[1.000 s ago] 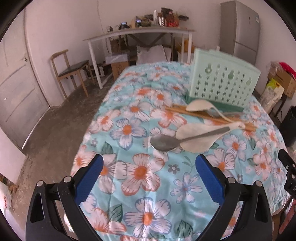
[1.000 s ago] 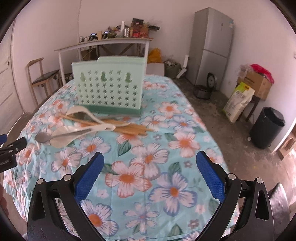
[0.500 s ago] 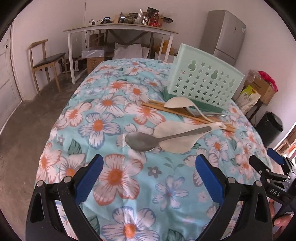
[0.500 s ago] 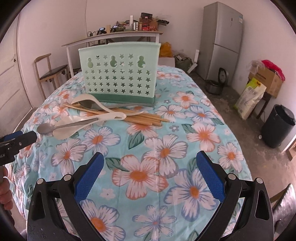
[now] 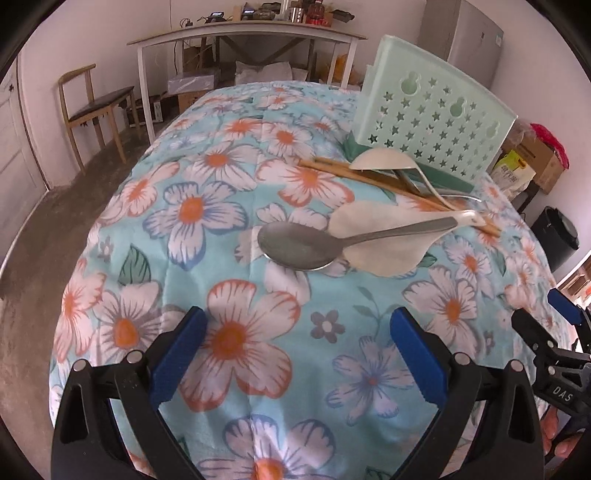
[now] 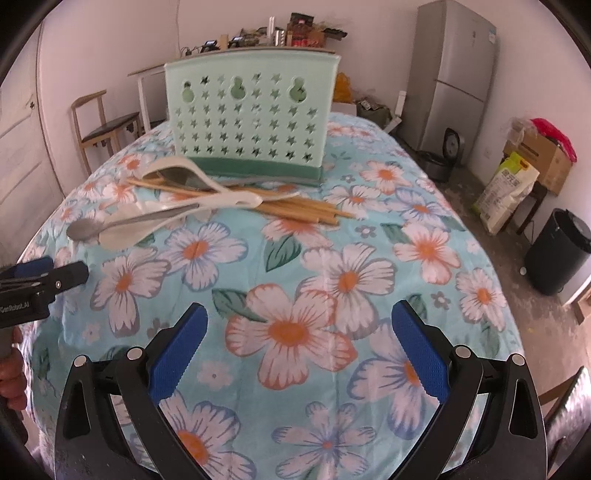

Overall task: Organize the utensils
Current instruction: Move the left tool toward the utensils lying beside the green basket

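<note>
A metal spoon (image 5: 303, 247) lies across a white rice paddle (image 5: 380, 240) on the floral tablecloth (image 5: 229, 332). Behind them lie wooden chopsticks (image 5: 340, 171) and a white ladle-spoon (image 5: 384, 160). A mint-green perforated utensil holder (image 5: 432, 122) stands upright behind the pile. My left gripper (image 5: 295, 354) is open and empty, short of the spoon. In the right wrist view the holder (image 6: 251, 118), chopsticks (image 6: 306, 210), spoon (image 6: 88, 229) and paddle (image 6: 125, 236) lie ahead to the left. My right gripper (image 6: 297, 350) is open and empty, well short of them.
The table edge drops off to the left (image 5: 74, 266). A wooden chair (image 5: 96, 110) and a white side table (image 5: 243, 33) stand behind. A fridge (image 6: 454, 70), boxes (image 6: 543, 151) and a black bin (image 6: 557, 254) are on the right.
Both grippers have moved closer to the utensils and the holder, which look larger now. Both stay open and empty. The utensils have not moved.
</note>
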